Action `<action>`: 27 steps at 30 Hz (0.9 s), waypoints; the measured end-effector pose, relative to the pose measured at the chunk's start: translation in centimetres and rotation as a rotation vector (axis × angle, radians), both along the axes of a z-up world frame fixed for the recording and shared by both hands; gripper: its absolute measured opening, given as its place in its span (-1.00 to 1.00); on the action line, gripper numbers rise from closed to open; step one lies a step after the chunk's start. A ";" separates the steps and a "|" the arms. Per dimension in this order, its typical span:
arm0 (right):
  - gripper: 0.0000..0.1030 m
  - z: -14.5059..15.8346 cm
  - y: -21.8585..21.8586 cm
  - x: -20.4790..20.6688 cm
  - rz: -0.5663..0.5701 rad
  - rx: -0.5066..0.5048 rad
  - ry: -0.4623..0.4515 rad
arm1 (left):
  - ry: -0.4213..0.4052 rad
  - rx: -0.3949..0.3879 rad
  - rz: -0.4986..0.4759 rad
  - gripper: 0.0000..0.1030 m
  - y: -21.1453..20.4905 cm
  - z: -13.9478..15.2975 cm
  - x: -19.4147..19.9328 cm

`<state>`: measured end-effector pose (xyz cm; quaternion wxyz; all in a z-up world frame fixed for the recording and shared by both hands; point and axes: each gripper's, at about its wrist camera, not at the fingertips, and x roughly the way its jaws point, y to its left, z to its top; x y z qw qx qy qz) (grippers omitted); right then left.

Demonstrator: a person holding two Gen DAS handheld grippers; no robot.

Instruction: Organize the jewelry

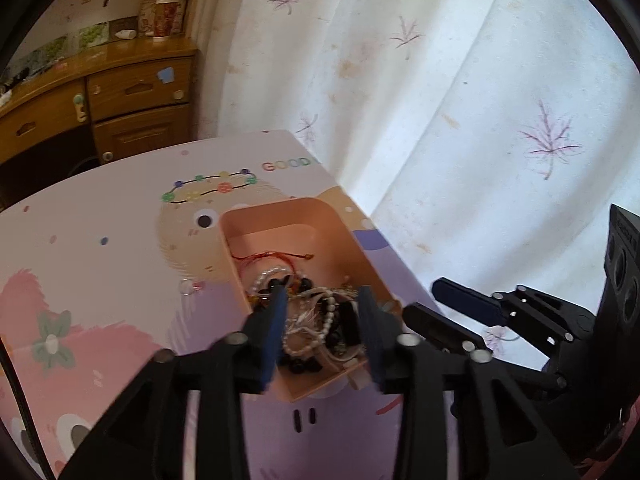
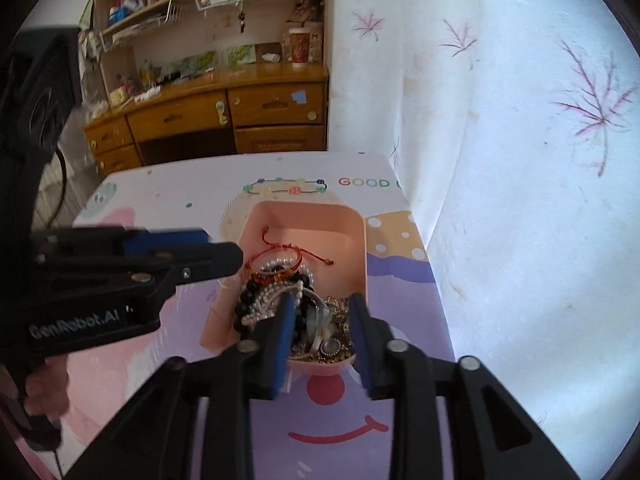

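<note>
A pink plastic tray (image 1: 280, 216) (image 2: 360, 240) sits on the patterned table near its right edge. It holds a tangled pile of jewelry (image 1: 316, 320) (image 2: 288, 296): pearl strands, black bead bracelets, gold pieces and a red cord bracelet (image 1: 276, 258) (image 2: 280, 250). A flower-bead bracelet (image 1: 212, 188) (image 2: 286, 187) lies on the table beyond the tray. A small clear ring (image 1: 186, 286) lies left of the tray. My left gripper (image 1: 322, 304) is open above the tray's near end. My right gripper (image 2: 320, 306) is open above the tray's near end, empty.
The table (image 1: 100, 280) (image 2: 180, 200) has a pastel cartoon cover. A white curtain with purple leaf prints (image 1: 440, 100) (image 2: 520, 160) hangs close along the right side. A wooden desk with drawers and shelves (image 1: 120, 96) (image 2: 240, 108) stands behind the table.
</note>
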<state>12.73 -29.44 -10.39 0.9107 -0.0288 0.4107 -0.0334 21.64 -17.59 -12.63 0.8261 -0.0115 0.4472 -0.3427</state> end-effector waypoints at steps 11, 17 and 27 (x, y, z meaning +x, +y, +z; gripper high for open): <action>-0.15 -0.8 1.4 0.4 0.074 0.003 0.027 | -0.018 0.140 0.196 0.01 3.4 -3.4 4.2; -0.15 -1.5 1.2 1.0 0.063 0.054 0.071 | -0.011 0.151 0.213 0.01 4.7 -6.6 6.7; -0.15 -2.9 -0.2 2.3 0.009 0.080 0.126 | -0.037 0.206 0.143 -0.22 2.6 -9.5 7.7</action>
